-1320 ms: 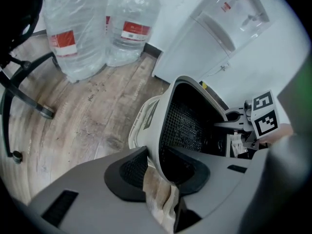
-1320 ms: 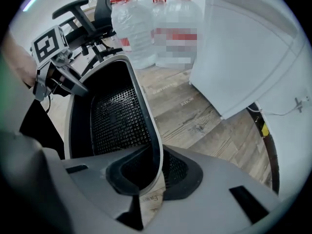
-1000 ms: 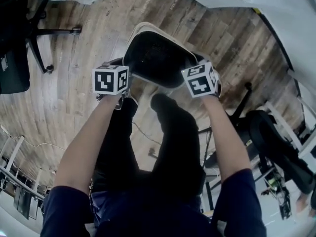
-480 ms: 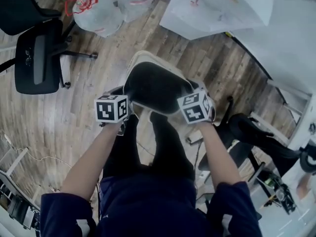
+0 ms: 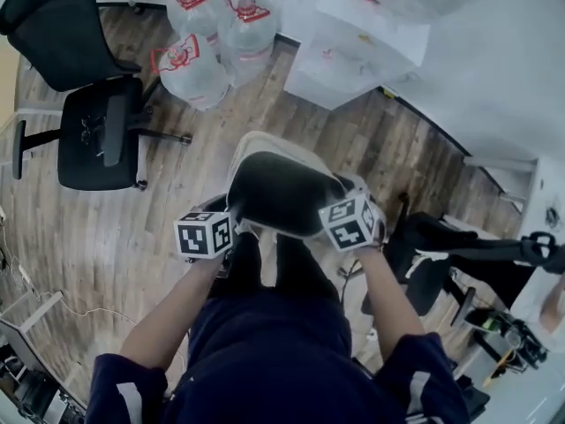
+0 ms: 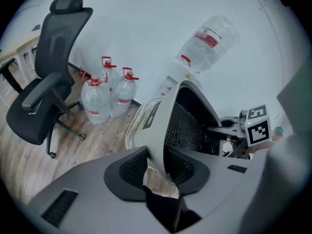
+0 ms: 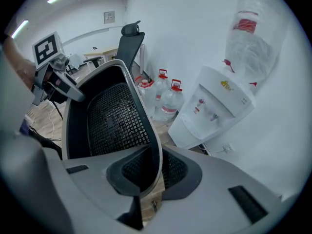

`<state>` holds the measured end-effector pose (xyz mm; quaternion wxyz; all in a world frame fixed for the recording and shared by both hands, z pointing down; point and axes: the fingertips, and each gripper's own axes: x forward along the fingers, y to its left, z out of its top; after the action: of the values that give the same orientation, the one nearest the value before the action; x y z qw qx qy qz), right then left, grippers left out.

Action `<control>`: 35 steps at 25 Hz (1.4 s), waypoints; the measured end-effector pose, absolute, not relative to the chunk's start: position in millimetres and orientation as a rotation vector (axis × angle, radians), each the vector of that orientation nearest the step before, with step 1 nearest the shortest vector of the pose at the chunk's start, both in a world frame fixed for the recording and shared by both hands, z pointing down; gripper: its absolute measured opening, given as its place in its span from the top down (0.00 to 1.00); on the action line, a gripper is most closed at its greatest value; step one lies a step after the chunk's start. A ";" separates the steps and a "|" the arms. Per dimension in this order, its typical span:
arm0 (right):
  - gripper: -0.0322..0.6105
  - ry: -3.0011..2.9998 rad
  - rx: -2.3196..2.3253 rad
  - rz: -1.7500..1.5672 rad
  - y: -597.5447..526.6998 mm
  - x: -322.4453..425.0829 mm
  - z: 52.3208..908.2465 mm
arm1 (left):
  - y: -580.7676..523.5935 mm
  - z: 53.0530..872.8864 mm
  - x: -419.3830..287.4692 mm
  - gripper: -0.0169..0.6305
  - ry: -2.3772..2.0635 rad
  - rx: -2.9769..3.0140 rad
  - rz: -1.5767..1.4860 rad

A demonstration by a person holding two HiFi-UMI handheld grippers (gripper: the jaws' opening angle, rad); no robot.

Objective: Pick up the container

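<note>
The container [image 5: 278,193] is a pale-rimmed bin with a black mesh inside, held in the air in front of the person's legs. My left gripper [image 5: 231,228] is shut on its left rim, and my right gripper [image 5: 340,205] is shut on its right rim. In the left gripper view the rim wall of the container [image 6: 187,126] runs between the pads of the left gripper [image 6: 158,167], and the right gripper [image 6: 256,126] shows across the bin. In the right gripper view the edge of the container [image 7: 114,121] sits clamped in the right gripper [image 7: 148,172].
A black office chair [image 5: 93,131] stands on the wooden floor at the left. Three water bottles [image 5: 199,60] sit beside a white water dispenser [image 5: 353,42] by the far wall. Another dark chair [image 5: 459,246] and cables lie at the right.
Both grippers have risen together with the container between them. The floor looks farther away, and the bottles, the chair and the dispenser have come into view.
</note>
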<state>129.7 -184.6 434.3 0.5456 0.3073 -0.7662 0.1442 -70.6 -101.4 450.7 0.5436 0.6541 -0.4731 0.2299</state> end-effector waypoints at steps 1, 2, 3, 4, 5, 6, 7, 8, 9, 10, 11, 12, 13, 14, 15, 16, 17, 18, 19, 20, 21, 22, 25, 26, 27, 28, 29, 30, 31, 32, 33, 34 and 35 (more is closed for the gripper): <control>0.86 -1.819 0.736 0.335 -180.6 127.9 425.0 | -97.8 441.9 -72.7 0.77 -1.124 1.560 0.539; 0.86 -1.821 0.744 0.329 -177.2 126.1 416.5 | -95.3 433.7 -75.2 0.77 -1.128 1.566 0.531; 0.86 -1.823 0.756 0.325 -173.9 124.6 408.9 | -93.4 426.1 -77.7 0.77 -1.134 1.574 0.522; 0.86 -1.823 0.773 0.323 -170.7 123.6 402.2 | -91.5 419.1 -80.1 0.77 -1.140 1.581 0.513; 0.86 -1.823 0.794 0.323 -167.8 123.1 396.1 | -89.9 412.7 -82.2 0.77 -1.143 1.588 0.504; 0.86 -1.823 0.813 0.324 -164.9 122.8 390.4 | -88.3 406.8 -83.9 0.77 -1.145 1.595 0.494; 0.86 -1.824 0.829 0.325 -161.9 122.5 385.1 | -87.0 401.6 -85.2 0.77 -1.146 1.602 0.487; 0.86 -1.826 0.841 0.326 -159.1 121.9 380.2 | -85.8 397.5 -86.3 0.77 -1.145 1.609 0.483; 0.86 -1.827 0.851 0.325 -156.5 121.2 375.9 | -84.7 394.6 -87.1 0.77 -1.143 1.615 0.482; 0.86 -1.827 0.860 0.324 -154.1 120.8 372.4 | -83.8 392.6 -87.7 0.77 -1.139 1.621 0.482; 0.86 -1.826 0.870 0.325 -151.9 120.9 370.0 | -83.1 391.2 -88.0 0.78 -1.134 1.626 0.483; 0.86 -1.824 0.880 0.326 -149.8 121.6 368.4 | -82.7 390.0 -87.7 0.78 -1.129 1.631 0.484; 0.86 -1.820 0.888 0.328 -148.0 122.9 367.3 | -82.5 389.0 -87.1 0.78 -1.124 1.636 0.483; 0.86 -1.817 0.894 0.330 -146.4 124.3 366.4 | -82.3 388.1 -86.4 0.78 -1.119 1.640 0.483; 0.86 -1.814 0.900 0.334 -145.0 125.2 365.7 | -82.1 387.2 -86.1 0.78 -1.115 1.643 0.482; 0.86 -1.813 0.905 0.339 -143.7 125.6 365.1 | -81.8 386.4 -86.1 0.78 -1.113 1.645 0.482; 0.86 -1.814 0.910 0.344 -142.6 125.5 364.5 | -81.5 385.6 -86.4 0.78 -1.112 1.648 0.483; 0.86 -1.815 0.914 0.347 -141.9 124.9 363.9 | -81.2 384.9 -87.0 0.78 -1.111 1.650 0.484; 0.86 -1.816 0.919 0.349 -141.5 124.1 363.7 | -81.1 384.6 -87.8 0.78 -1.111 1.651 0.485; 0.86 -1.817 0.923 0.350 -141.4 123.3 363.9 | -81.2 384.8 -88.7 0.78 -1.111 1.650 0.485; 0.86 -1.817 0.927 0.350 -141.7 122.7 364.0 | -81.6 385.1 -89.4 0.78 -1.110 1.648 0.483; 0.86 -1.816 0.930 0.350 -142.2 122.4 364.0 | -82.3 385.4 -89.8 0.78 -1.109 1.647 0.482; 0.86 -1.815 0.939 0.355 -143.3 122.6 363.2 | -84.8 384.3 -89.8 0.78 -1.104 1.650 0.483; 0.86 -1.815 0.941 0.357 -143.3 122.8 363.0 | -85.1 384.0 -89.7 0.78 -1.103 1.651 0.483; 0.86 -1.815 0.942 0.358 -143.4 123.0 362.9 | -85.6 383.8 -89.6 0.78 -1.104 1.653 0.483; 0.87 -1.815 0.943 0.359 -144.0 123.3 362.8 | -86.3 383.7 -89.4 0.78 -1.104 1.653 0.483; 0.86 -1.815 0.944 0.359 -144.8 123.9 362.7 | -87.2 383.8 -88.8 0.78 -1.104 1.654 0.483; 0.86 -1.814 0.945 0.358 -145.6 124.8 362.6 | -87.9 384.0 -88.0 0.78 -1.103 1.655 0.484; 0.87 -1.814 0.946 0.357 -146.1 125.5 362.4 | -88.1 384.3 -87.3 0.78 -1.101 1.654 0.485; 0.86 -1.813 0.946 0.357 -146.4 125.8 362.3 | -88.0 384.7 -86.9 0.78 -1.099 1.653 0.486; 0.87 -1.813 0.946 0.359 -146.6 125.6 362.2 | -87.9 384.8 -87.0 0.78 -1.097 1.651 0.486; 0.87 -1.812 0.945 0.361 -146.8 125.1 362.1 | -88.0 384.7 -87.4 0.78 -1.097 1.650 0.485; 0.87 -1.812 0.944 0.362 -147.1 124.7 362.1 | -88.4 384.6 -87.8 0.78 -1.098 1.650 0.484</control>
<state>124.7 -147.1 362.1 0.5085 0.3917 -0.7520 0.1501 -87.8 -88.4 384.6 0.5235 0.6891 -0.4586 0.2021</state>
